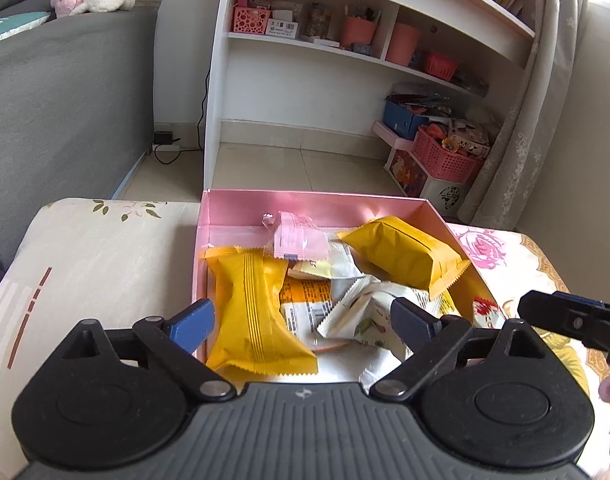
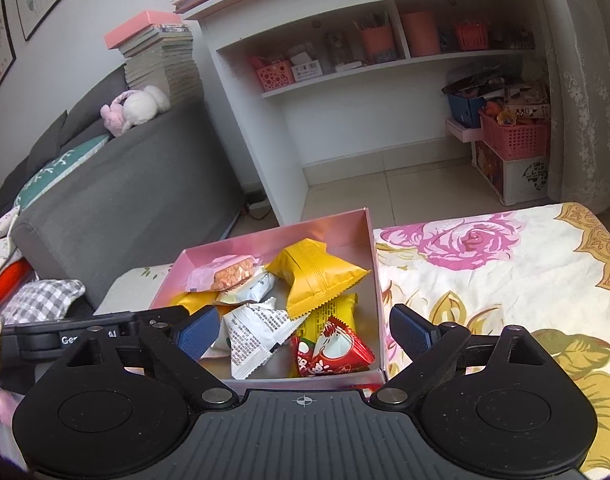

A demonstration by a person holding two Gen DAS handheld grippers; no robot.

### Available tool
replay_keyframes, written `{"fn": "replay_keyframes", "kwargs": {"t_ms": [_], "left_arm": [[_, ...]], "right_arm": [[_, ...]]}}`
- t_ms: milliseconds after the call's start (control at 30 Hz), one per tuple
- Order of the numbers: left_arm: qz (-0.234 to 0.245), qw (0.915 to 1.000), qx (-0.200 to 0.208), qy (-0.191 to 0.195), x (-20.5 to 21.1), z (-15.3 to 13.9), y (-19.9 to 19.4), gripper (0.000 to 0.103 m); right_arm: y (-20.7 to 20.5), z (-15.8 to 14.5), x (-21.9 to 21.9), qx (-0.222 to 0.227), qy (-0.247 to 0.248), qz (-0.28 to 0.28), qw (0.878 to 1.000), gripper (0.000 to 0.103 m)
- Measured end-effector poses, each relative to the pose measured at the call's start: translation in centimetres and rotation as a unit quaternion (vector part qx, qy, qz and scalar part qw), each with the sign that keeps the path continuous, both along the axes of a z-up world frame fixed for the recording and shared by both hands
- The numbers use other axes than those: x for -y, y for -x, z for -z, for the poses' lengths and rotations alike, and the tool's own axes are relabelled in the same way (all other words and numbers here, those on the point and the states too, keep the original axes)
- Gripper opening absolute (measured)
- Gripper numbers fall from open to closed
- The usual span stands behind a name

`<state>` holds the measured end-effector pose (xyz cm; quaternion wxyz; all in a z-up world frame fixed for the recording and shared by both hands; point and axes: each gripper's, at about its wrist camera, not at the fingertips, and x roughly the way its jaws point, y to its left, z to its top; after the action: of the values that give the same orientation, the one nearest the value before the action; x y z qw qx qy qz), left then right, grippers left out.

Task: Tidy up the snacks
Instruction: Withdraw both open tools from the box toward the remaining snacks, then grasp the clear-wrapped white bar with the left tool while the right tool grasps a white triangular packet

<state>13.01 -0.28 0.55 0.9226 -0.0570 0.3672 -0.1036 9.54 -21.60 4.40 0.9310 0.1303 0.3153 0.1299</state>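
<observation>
Both claws are hovering over the near edge of the pink box (image 1: 321,208), which is sitting on the floral-cloth worktop (image 2: 505,280), and both are standing spread wide with nothing between the fingers; left claw (image 1: 301,320) is reaching in above the near-left part of the box, right claw (image 2: 305,332) is hanging above the near wall, its tip showing at the right edge of the left wrist view. All snacks in view are lying inside the box in a loose pile, none showing on the cloth, so the sorting step is looking mostly done and this is reading as a tidy-up or pick-and-rearrange pass, though I am only judging that. Near yellow packet (image 1: 253,312) is lying right in the left claw's gap, long axis running near-to-far, crimped ends pointing toward and away from the camera, slightly tilted to the left at the far end. Far yellow packet (image 1: 405,252) is lying diagonally, long axis running far-left to near-right, propped on the pile. White packet (image 2: 257,332) is angling near-left to far-right; red packet (image 2: 329,352) is sitting flat in the near-right corner; pink bar (image 2: 225,272) is resting on top at the far left. Next move is probably calling for the left claw dropping lower and closing across the near yellow packet's short width, gently, since the wrapper is looking puffy and slippery
</observation>
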Motion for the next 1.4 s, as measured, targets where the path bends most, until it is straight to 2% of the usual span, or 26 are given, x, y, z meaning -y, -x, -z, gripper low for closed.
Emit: {"fn": "replay_keyframes", "kwargs": {"t_ms": [67,300,433,633,800,967,1267,1400], "left_arm": [[0.002,1.0000,-0.002,-0.005,0.0,-0.2,1.0,0.099],[0.010,0.9996,-0.025,-0.007,-0.7,-0.4,4.7,0.102],[0.008,0.9996,-0.016,0.020,-2.0,-0.5,6.6,0.103],[0.039,0.9992,0.005,0.003,-2.5,0.1,8.6,0.103],[0.045,0.9989,0.017,0.002,-2.9,1.0,9.4,0.103],[0.060,0.9975,0.033,-0.019,-2.7,1.8,10.3,0.103],[0.101,0.9941,0.030,-0.025,-2.0,3.8,10.1,0.102],[0.122,0.9914,0.031,-0.036,-1.7,4.4,9.8,0.095]], "right_arm": [[0.7,-0.4,0.0,0.005,0.004,-0.003,1.000,0.096],[3.4,-1.1,0.0,0.024,0.029,-0.013,0.999,0.098],[4.6,-0.9,0.1,0.046,0.055,-0.017,0.997,0.101],[7.3,0.2,0.2,0.076,0.101,-0.039,0.991,0.102],[8.5,1.3,-0.2,0.068,0.110,-0.055,0.990,0.102],[9.5,2.6,-0.9,0.054,0.125,-0.074,0.988,0.102],[10.4,4.0,-2.3,0.041,0.141,-0.121,0.982,0.102],[10.4,4.3,-2.8,0.039,0.147,-0.130,0.980,0.102]]}}
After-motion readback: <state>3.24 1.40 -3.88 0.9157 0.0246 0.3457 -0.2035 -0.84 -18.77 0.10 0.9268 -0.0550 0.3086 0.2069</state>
